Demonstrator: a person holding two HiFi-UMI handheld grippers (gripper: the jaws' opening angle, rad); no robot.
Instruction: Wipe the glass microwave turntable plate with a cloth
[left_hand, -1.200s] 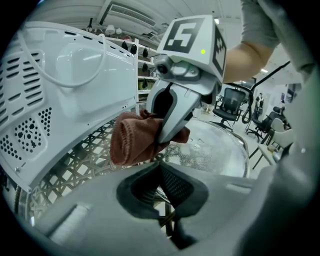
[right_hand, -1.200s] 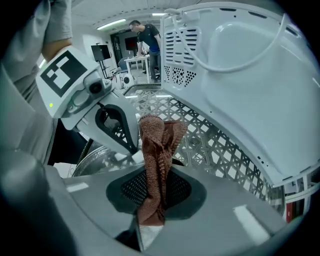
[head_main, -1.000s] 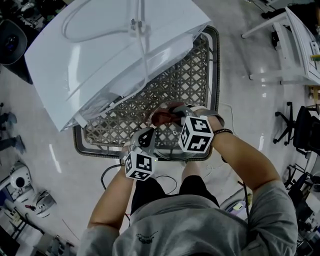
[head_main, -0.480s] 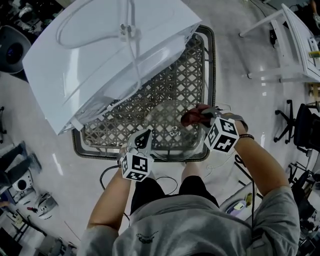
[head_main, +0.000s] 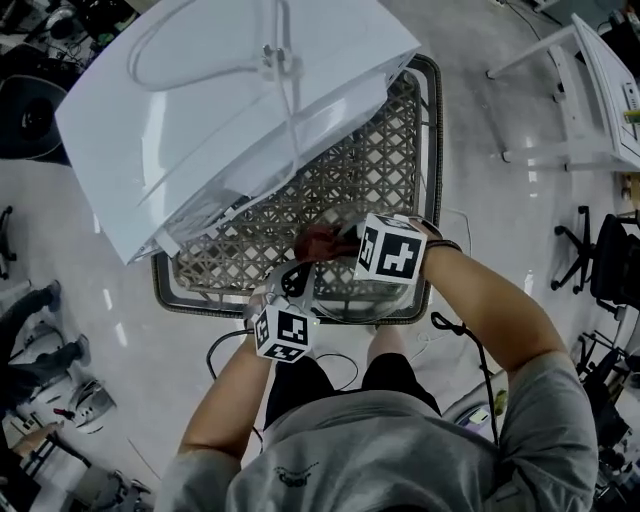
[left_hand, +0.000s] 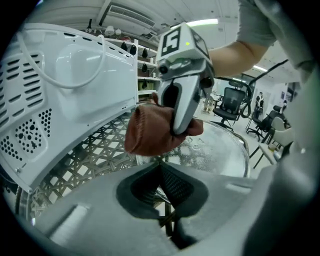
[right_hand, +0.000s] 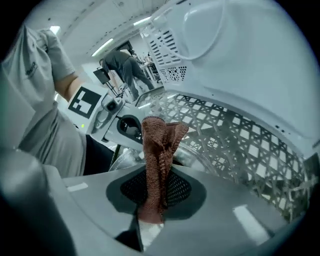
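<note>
The left hand-held gripper (left_hand: 162, 182) is closed on the near rim of the glass plate (left_hand: 220, 150), apparently steadying it on the lattice surface (head_main: 380, 160) at lower centre of the head view, while the right hand-held gripper (right_hand: 155, 190) clamps the brown cloth (right_hand: 159, 145) against the glass for wiping.

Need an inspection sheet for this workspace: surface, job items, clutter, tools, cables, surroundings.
Surface: lattice table on a glossy floor.
Job's things: glass plate lying on the table; brown cloth bunched over the plate.
Clutter: white microwave takes up the table's far part.
Tools: left tool shut on the plate's near rim; right tool shut on the cloth.
Cables: white cord on the microwave; black cable on the floor.
Surroundings: office chair, white frame, a person's legs.
</note>
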